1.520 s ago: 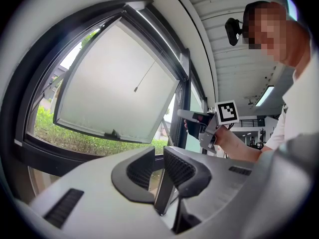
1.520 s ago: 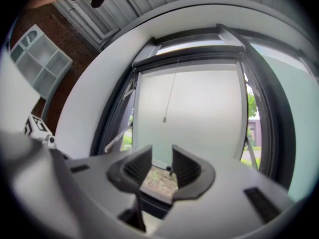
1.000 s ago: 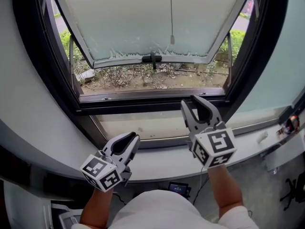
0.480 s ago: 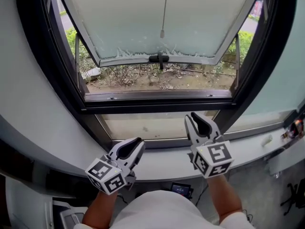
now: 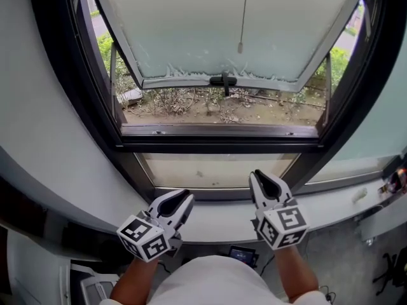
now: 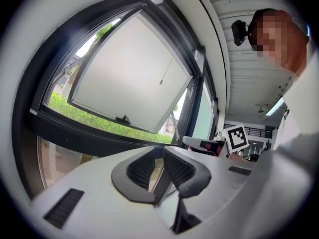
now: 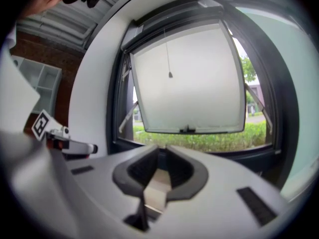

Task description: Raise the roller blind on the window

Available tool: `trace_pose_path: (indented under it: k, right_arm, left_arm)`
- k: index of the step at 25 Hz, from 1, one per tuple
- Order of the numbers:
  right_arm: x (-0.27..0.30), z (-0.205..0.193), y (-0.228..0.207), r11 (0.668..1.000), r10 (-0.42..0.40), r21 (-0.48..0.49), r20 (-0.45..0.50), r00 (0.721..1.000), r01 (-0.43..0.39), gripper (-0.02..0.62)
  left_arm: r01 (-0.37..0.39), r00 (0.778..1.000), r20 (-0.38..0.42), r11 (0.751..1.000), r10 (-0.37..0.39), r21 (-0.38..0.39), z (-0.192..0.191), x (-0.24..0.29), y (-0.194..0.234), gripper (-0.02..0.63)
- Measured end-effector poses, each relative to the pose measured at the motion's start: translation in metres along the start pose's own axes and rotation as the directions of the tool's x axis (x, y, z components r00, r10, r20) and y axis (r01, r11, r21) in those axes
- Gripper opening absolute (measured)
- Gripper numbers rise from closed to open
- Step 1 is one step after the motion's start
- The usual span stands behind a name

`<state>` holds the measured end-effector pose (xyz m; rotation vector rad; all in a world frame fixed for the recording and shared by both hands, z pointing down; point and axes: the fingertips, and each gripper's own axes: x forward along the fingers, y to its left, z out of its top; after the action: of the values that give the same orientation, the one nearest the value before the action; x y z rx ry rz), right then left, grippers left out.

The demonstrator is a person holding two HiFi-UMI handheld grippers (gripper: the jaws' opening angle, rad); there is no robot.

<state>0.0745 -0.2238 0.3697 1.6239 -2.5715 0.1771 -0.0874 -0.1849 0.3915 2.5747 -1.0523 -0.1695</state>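
No blind is seen over the window (image 5: 210, 24), so it is likely raised already. Nothing is gripped: the left tongs (image 5: 180, 200) are held slightly apart, and the right tongs (image 5: 264, 180) have just been closing, empty.

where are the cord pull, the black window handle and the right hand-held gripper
small grey cord pull (image 5: 240, 46), head view, its tip
black metal window handle (image 5: 224, 80), head view, its middle
right hand-held gripper (image 5: 262, 176), head view, between its fingertips
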Motion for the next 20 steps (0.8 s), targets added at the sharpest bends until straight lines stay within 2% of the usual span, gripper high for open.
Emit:
trace_pose_path:
  k: [7,20]
  right_arm:
    - [0.002,-0.032,0.010,0.999,0.019,0.028,-0.065,0.998,-0.017,0.055]
    - [0.003,-0.061,0.018,0.999,-0.008,0.038,-0.127,0.992,0.013,0.055]
  left_arm:
    - [0.011,1.000,-0.022,1.000,-0.012,-0.026,-0.014,-0.003,0.001,0.069]
    - [0.034,0.998,-0.058,0.998,-0.037,-0.057,-0.030,-0.008,0.010,0.070]
